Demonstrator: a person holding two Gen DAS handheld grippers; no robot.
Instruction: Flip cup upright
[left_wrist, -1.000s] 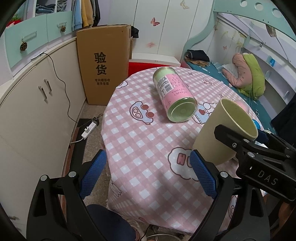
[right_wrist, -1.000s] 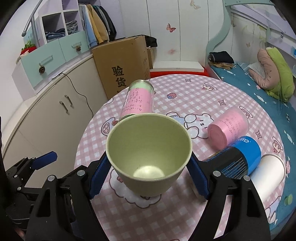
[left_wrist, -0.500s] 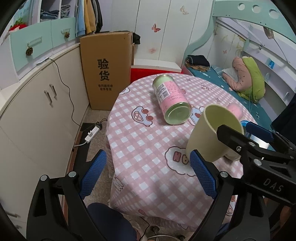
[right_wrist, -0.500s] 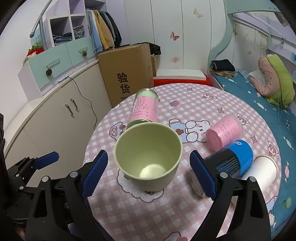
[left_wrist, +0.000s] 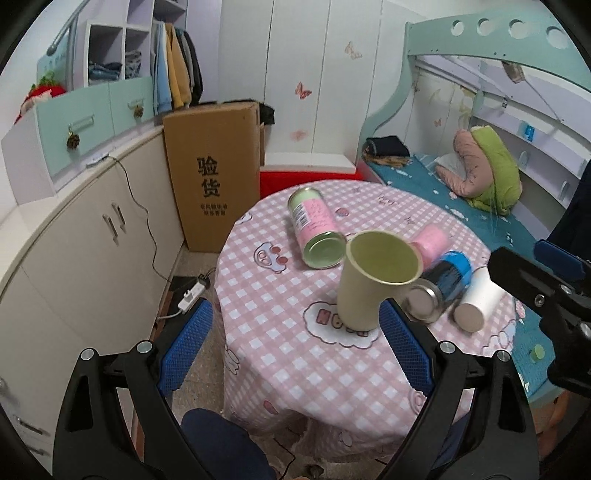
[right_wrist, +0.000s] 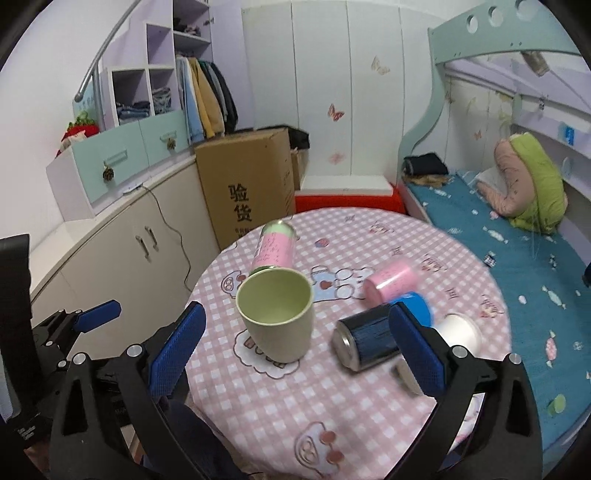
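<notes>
On the near table (right_wrist: 369, 406) we see the cup (right_wrist: 277, 317) upright; light, stiff, smooth-walled, best gripped mid-wall. Both right gripper (right_wrist: 295, 347) and left gripper (left_wrist: 295, 347) gape, released.

The green cup (right_wrist: 275, 314) stands upright on the desk (right_wrist: 369, 424), mouth up, on the pink checked cloth. The right gripper (right_wrist: 295, 347) is spread wide, blue pads clear of the cup on both sides. Behind the cup lies a pink-and-green can (right_wrist: 274, 248); to its right a dark blue can (right_wrist: 373, 338), a small pink can (right_wrist: 391, 278) and a white cup (right_wrist: 460, 330), all on their sides
</notes>
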